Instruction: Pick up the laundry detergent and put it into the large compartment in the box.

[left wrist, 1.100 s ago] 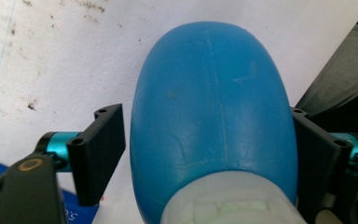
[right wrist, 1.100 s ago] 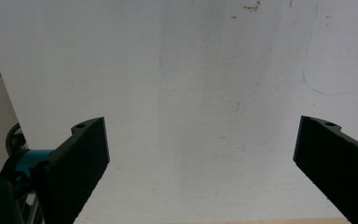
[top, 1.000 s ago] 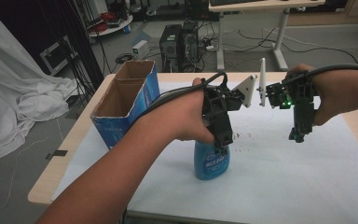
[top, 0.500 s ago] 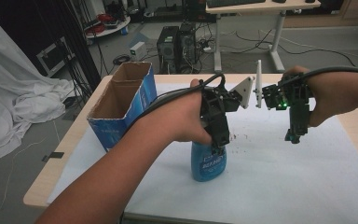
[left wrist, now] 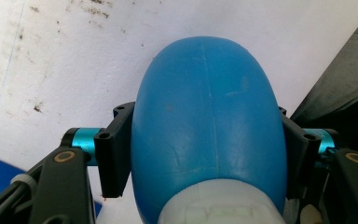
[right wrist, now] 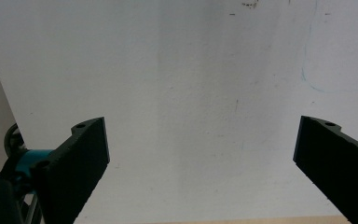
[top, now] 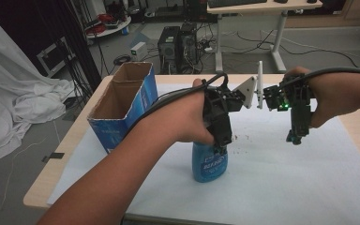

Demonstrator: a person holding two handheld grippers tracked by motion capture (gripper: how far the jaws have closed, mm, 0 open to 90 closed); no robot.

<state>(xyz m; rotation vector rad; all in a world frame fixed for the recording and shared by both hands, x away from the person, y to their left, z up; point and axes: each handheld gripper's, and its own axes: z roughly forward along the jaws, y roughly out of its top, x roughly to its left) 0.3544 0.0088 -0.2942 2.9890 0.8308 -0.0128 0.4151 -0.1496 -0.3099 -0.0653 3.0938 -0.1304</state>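
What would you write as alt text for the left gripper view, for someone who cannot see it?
Seen from above, a rounded blue plastic bottle is clamped between the two black jaws of the left tongs, one jaw pressed against each of its sides. Its whitish neck sits at the bottom edge, and beneath it lies a white table cover flecked with dark specks.

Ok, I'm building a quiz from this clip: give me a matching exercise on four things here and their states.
Things:
1. left claw
2. right claw
3. blue bottle
4. cardboard box

States:
A. open at the top, on the table's left side
B. upright on the white sheet
C. open, above the sheet
D. shut on the bottle

Pairs: 1-D, 2-C, 3-B, 4-A
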